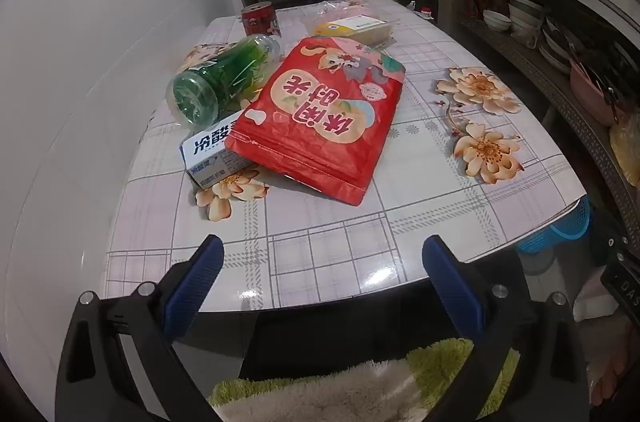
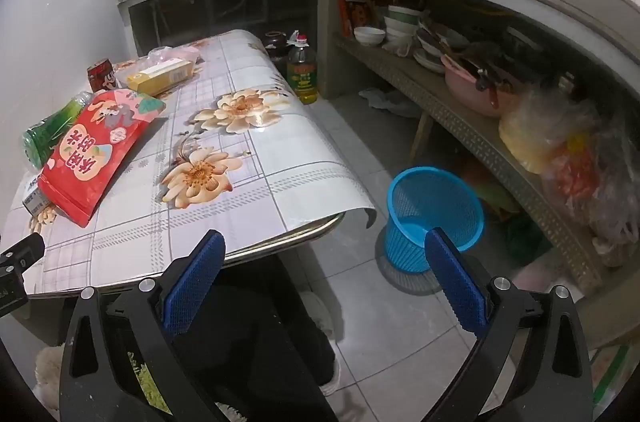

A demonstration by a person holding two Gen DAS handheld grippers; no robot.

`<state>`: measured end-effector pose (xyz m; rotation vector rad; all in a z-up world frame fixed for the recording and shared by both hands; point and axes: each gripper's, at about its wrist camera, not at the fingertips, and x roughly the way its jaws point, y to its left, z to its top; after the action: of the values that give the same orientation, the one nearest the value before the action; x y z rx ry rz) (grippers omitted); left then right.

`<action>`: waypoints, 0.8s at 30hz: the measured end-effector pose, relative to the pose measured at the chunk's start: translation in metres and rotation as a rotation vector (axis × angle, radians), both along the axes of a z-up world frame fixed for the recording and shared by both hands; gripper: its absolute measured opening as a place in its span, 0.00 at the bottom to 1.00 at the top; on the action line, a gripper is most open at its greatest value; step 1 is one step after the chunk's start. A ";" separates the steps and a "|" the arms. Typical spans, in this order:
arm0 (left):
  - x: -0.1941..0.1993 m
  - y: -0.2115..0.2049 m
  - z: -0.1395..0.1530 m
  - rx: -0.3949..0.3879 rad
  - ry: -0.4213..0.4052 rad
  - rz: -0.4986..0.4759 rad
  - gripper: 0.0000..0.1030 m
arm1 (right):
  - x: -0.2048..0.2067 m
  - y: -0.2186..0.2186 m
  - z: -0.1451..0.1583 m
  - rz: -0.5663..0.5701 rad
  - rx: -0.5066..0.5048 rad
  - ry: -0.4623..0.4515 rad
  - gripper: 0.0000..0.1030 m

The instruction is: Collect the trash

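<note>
Both grippers are hanging off the near edge of the table (image 1: 400,222), angled down at it. I'm seeing the left gripper (image 1: 322,254) with jaws spread wide, nothing between the blue pads (image 1: 196,286). The right gripper (image 2: 320,250) is looking the same: jaws fully apart, empty, sitting over the table's corner and the tiled floor.

Trash is lying in a cluster on the flowered tablecloth, toward the wall side:
- red snack pouch (image 1: 320,118) is lying flat, nearest to me, its lower left corner overlapping the white-and-blue carton (image 1: 212,152)
- green plastic bottle (image 1: 218,78) is lying on its side, base toward me, resting partly on the carton and just beside the pouch
- red can (image 1: 261,19) is standing upright behind the bottle, near the far edge
- yellow-labelled packet in clear wrap (image 1: 352,26) is sitting behind the pouch, beside the can

The blue mesh bin (image 2: 434,212) is standing on the floor just off the table's right corner, upright; I'm seeing no trash in the part of its inside that shows. In the left view only a sliver of it is showing under the table edge.

A bottle of cooking oil (image 2: 303,72) is standing on the floor past the table's far corner, by the counter.
</note>
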<state>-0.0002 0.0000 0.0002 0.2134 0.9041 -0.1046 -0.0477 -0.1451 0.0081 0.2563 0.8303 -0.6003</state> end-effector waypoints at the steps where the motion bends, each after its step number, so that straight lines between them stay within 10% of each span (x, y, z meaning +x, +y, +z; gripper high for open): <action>1: 0.000 0.000 0.000 0.000 0.000 0.000 0.94 | 0.000 0.000 0.000 -0.001 -0.004 -0.002 0.93; 24: 0.001 0.004 -0.002 -0.008 0.011 0.000 0.94 | 0.002 0.004 0.003 0.001 0.004 0.000 0.93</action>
<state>0.0007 0.0041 -0.0022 0.2053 0.9143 -0.1091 -0.0455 -0.1408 0.0108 0.2589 0.8318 -0.5976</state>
